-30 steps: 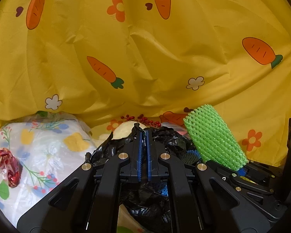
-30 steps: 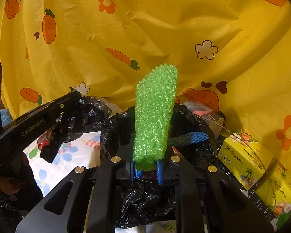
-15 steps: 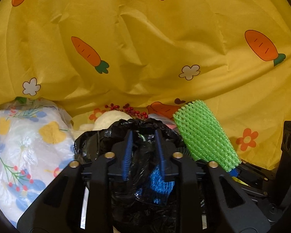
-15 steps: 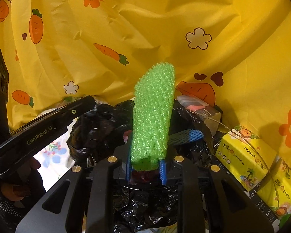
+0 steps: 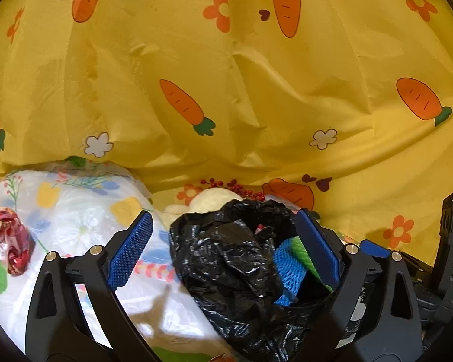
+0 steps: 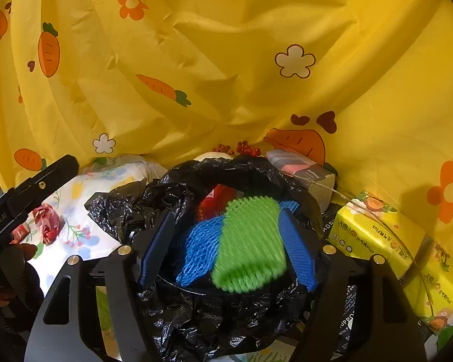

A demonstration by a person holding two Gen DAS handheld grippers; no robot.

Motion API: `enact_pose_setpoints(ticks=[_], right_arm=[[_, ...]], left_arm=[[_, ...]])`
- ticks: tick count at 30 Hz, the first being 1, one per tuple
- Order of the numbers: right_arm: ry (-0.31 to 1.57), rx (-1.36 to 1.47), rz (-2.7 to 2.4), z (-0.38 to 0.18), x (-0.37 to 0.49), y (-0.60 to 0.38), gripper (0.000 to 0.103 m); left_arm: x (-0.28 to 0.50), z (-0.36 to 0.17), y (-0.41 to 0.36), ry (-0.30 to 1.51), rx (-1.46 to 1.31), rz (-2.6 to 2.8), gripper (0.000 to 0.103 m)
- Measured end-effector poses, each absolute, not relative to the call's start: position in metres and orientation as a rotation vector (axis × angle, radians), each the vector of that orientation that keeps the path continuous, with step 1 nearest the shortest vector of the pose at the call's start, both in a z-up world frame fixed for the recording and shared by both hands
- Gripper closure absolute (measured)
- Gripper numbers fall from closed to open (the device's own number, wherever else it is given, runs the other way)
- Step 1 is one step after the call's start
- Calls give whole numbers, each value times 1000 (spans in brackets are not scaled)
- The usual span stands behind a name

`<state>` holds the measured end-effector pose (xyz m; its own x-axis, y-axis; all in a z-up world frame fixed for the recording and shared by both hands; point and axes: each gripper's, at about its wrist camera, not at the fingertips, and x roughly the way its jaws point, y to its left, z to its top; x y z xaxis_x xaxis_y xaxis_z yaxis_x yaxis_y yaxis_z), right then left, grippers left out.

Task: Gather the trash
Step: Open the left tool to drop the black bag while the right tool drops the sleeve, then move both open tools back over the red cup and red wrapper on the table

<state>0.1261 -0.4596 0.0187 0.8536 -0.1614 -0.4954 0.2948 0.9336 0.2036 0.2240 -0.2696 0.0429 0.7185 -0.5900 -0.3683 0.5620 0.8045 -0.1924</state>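
Observation:
A black trash bag [image 6: 226,181] stands open on the floral tablecloth [image 5: 75,211]. Inside it lie a green foam net [image 6: 250,241], a blue foam net [image 6: 199,247] and something red [image 6: 214,202]. My right gripper [image 6: 226,253] is open above the bag's mouth, its jaws on either side of the green net and apart from it. My left gripper [image 5: 223,250] is open wide around the bag [image 5: 226,259], touching nothing that I can see. The green net [image 5: 305,256] and blue net [image 5: 287,268] show inside the bag there too. A crumpled red wrapper [image 5: 9,247] lies on the cloth at the left.
A yellow carrot-print cloth [image 5: 226,75] hangs close behind. Yellow tissue packs [image 6: 377,235] stand right of the bag, a grey box [image 6: 305,172] behind it. Red berries [image 5: 232,185] and a white round thing [image 5: 211,199] lie at the back.
My right gripper opened and the green net dropped into the bag. My left gripper let go of the bag's edge and opened wide.

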Motion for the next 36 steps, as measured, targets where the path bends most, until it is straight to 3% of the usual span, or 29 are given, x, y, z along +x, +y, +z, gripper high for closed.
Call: enact_pose_setpoints(ticks=[7,17,36], right_arm=[[457,277,-274,28,117,-454,22],[449,228,-216,31,113,-415,22],[430,43,148,54,201,-209,22]], left_arm=[[211,56,-225,390,-79,-551,6],[191,53,-158,369,-73,-407,6],[223,44,57,356,-106,104,6]])
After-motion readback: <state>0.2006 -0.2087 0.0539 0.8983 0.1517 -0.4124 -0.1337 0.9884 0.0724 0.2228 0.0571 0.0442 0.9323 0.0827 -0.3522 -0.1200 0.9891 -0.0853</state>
